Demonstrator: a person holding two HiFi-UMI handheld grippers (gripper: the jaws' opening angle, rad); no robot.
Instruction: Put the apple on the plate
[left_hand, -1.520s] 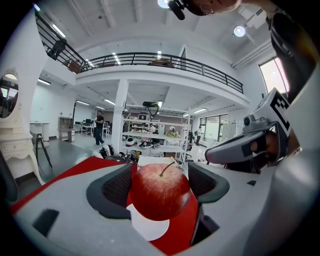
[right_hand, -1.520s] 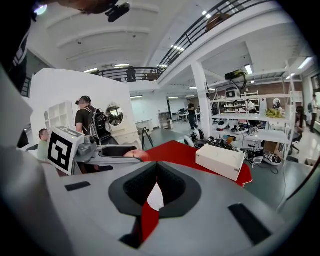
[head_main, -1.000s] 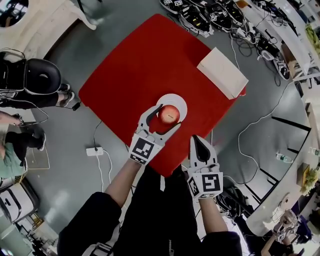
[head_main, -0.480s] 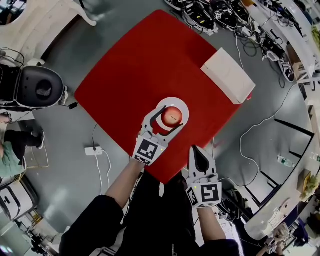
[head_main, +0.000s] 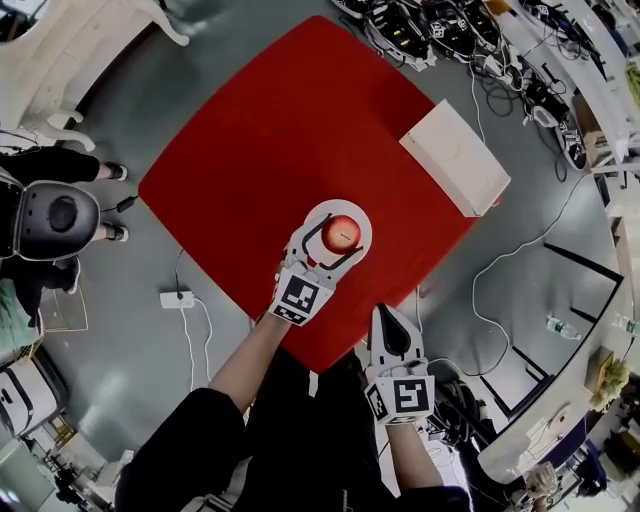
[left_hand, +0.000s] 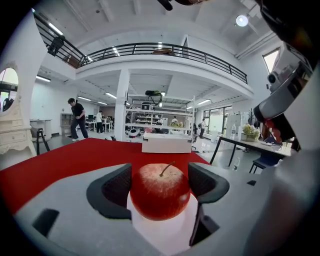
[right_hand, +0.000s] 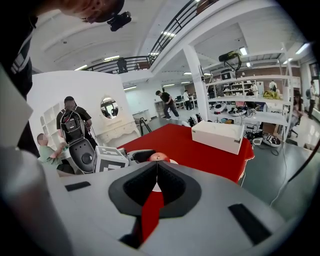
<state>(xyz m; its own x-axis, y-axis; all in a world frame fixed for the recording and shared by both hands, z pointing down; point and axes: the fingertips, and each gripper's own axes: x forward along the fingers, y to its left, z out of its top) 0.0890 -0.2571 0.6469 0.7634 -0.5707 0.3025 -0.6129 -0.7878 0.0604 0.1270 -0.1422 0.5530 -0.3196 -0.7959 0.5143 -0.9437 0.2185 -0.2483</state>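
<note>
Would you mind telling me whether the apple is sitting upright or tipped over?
Upright: the apple rests on the white plate, and its stem points up, leaning slightly right in the left gripper view.

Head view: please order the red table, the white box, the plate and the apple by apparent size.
Largest to smallest:
1. red table
2. white box
3. plate
4. apple
All share one tabletop, so nearness to the camera hardly affects the order.

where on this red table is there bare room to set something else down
Bare: the far and left part of the red square table, between its far corner and the round white plate. Taken: the right corner, by a white rectangular box. Crowded: near corner, with plate, red apple and left gripper.
</note>
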